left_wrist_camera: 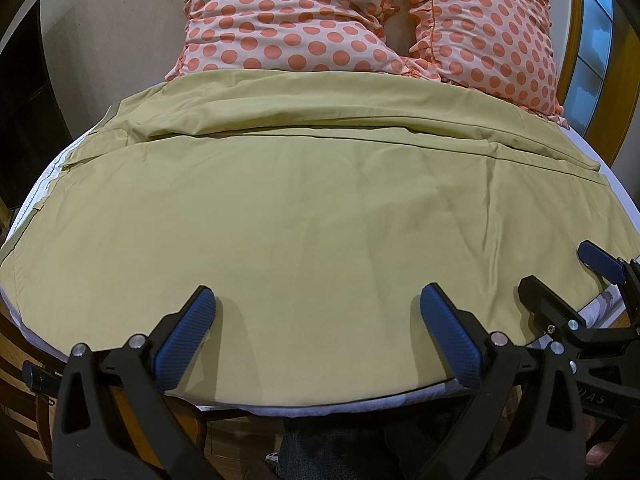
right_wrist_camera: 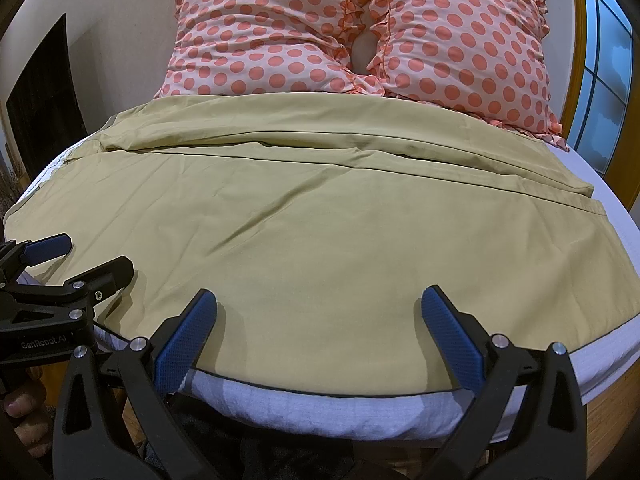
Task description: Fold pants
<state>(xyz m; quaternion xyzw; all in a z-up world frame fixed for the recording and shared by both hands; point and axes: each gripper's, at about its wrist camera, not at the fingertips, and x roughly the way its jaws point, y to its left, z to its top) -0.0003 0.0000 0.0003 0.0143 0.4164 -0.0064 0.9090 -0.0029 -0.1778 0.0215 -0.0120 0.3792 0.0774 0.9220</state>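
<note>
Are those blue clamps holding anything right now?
No. The left gripper and right gripper are both open above the pants, gripping nothing.

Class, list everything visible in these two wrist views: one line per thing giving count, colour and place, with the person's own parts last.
pants: one, khaki-yellow, spread flat across the bed, legs lying side by side.
pillows: two, white with orange polka dots and ruffled edges, side by side behind the pants.
mattress: one, white, under the pants.
window: one, blue panes in a yellow wooden frame, far right.
left gripper: one, black with blue pads, open above the near edge of the pants.
right gripper: one, black with blue pads, open beside the left gripper.
</note>
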